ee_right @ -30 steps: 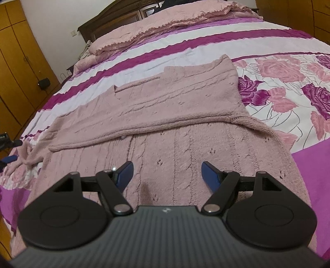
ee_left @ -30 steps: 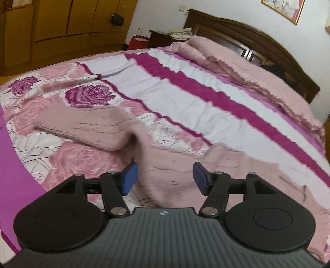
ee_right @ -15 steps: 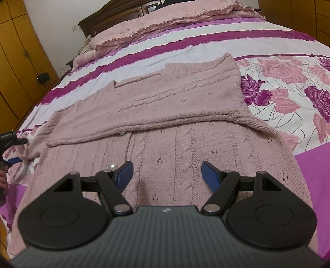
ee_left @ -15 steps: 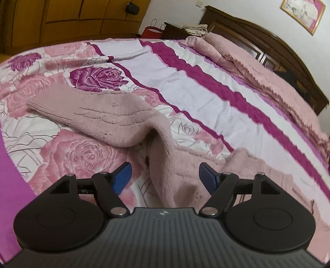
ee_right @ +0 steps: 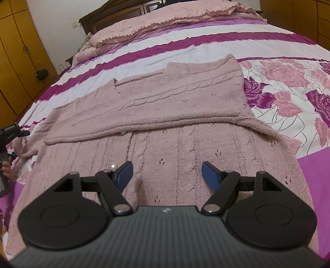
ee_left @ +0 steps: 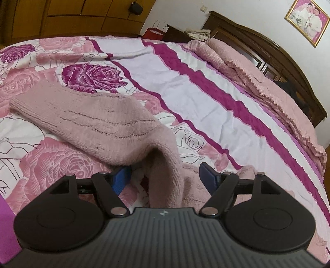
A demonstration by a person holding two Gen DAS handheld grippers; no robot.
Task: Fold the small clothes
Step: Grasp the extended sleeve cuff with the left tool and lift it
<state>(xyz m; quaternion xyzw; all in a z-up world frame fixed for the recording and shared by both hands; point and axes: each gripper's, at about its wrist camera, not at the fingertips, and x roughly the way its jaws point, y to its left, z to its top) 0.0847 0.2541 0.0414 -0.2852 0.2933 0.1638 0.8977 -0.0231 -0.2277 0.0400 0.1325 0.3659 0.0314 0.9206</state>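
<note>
Item: pink knitted sweater (ee_right: 177,107), spread on your bed (ee_right: 206,47). Your left gripper (ee_left: 165,175): fingers have just been opening, now spread astride a raised sleeve (ee_left: 86,117) fold, unpinched. Your right gripper (ee_right: 167,173): fingers spread, over the sweater's body.

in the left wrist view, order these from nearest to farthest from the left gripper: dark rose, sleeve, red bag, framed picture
1. sleeve, a fold of it between the open left gripper's jaws
2. dark rose, on the cover beyond the sleeve, left of centre
3. red bag and framed picture, past the bed at top centre and top right; too close to call
</note>
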